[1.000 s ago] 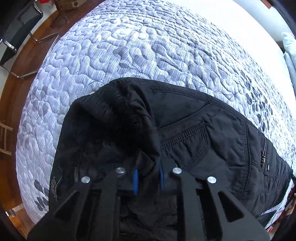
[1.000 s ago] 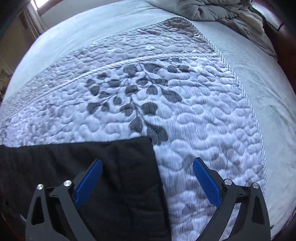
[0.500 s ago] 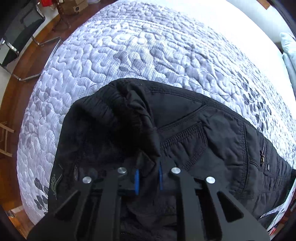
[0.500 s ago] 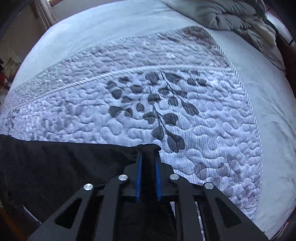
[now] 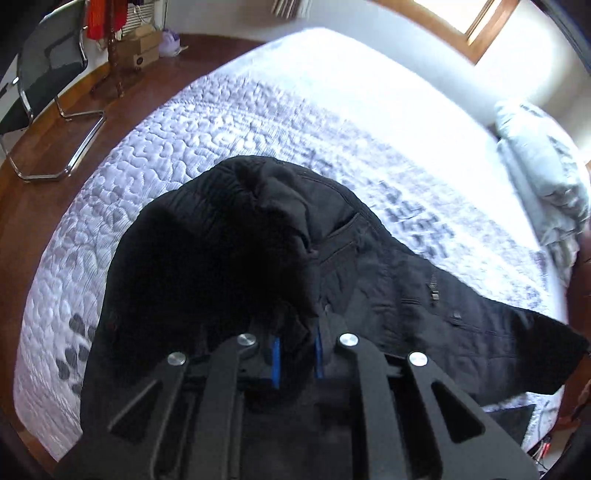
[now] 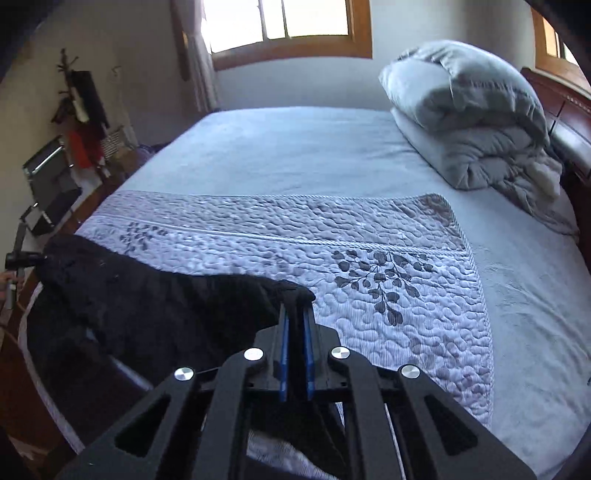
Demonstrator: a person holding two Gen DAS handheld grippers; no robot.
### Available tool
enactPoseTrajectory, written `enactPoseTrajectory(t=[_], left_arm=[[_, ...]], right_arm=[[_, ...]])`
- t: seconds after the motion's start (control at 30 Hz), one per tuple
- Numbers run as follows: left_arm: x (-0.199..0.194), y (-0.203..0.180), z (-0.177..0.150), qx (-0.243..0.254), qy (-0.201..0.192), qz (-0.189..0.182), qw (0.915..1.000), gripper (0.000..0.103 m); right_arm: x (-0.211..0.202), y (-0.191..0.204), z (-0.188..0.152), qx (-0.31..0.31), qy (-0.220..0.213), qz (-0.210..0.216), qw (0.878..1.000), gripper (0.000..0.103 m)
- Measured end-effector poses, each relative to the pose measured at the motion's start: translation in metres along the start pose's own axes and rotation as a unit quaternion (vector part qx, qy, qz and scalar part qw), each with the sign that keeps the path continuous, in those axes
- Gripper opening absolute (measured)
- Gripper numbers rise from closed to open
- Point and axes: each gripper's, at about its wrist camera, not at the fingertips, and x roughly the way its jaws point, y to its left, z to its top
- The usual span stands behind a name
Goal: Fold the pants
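A: Where are the black pants (image 5: 369, 280)?

B: Over the quilted coverlet (image 5: 155, 147) at the near end of the bed, held up at both ends. The waist end bunches into a dark hump in front of the left gripper (image 5: 296, 345); a stitched pocket and a zipper pull show to its right, and the cloth stretches away rightward in a raised, taut edge.

A: And the left fingers?

B: Clenched, blue pads nearly together with a fold of the pants pinched between them.

A: The right side?

B: The right gripper (image 6: 295, 321) is also clamped: its blue pads stand close and parallel, with a corner of the black fabric (image 6: 166, 306) squeezed between them and poking out past the tips. From there the cloth sags away to the left. The gripper points forward along the bed, tilted slightly down.

A: And around them?

B: The coverlet carries a grey leaf print (image 6: 384, 280) and ends at a corded border; past it lies a plain pale sheet (image 6: 295, 147). A rolled grey duvet (image 6: 476, 122) sits by the dark wooden headboard (image 6: 565, 125). Wood-framed windows (image 6: 291, 26) stand behind. In the left view, a metal-framed chair (image 5: 40, 92) stands on the brown wooden floor (image 5: 147, 81).
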Motion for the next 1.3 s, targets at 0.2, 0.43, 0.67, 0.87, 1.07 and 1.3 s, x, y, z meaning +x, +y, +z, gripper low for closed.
enactPoseTrajectory(t=[0.2, 0.43, 0.67, 0.87, 1.07, 1.3], left_arm=[[-0.047, 0.002, -0.039, 0.003, -0.055, -0.051, 0.9972, 0.011], [-0.082, 0.03, -0.094, -0.011, -0.097, -0.102, 0.99, 0.011], [-0.097, 0.071, -0.147, -0.05, -0.116, -0.132, 0.9831, 0.012], [-0.101, 0.105, -0.193, -0.08, -0.113, -0.127, 0.9822, 0.014], [-0.095, 0.134, -0.224, -0.099, -0.107, -0.105, 0.9838, 0.027], [-0.105, 0.157, -0.248, -0.139, -0.098, -0.077, 0.9825, 0.07]], right_arm=[[-0.052, 0.013, -0.046, -0.003, -0.031, 0.014, 0.999, 0.005], [-0.102, -0.002, -0.115, 0.069, -0.055, 0.019, 0.996, 0.005], [-0.14, -0.018, -0.192, 0.161, -0.059, 0.019, 0.985, 0.004], [-0.147, -0.029, -0.253, 0.228, -0.033, 0.006, 0.973, 0.004], [-0.128, -0.027, -0.299, 0.254, 0.023, -0.002, 0.967, 0.004], [-0.108, -0.028, -0.33, 0.275, 0.073, -0.035, 0.958, 0.023]])
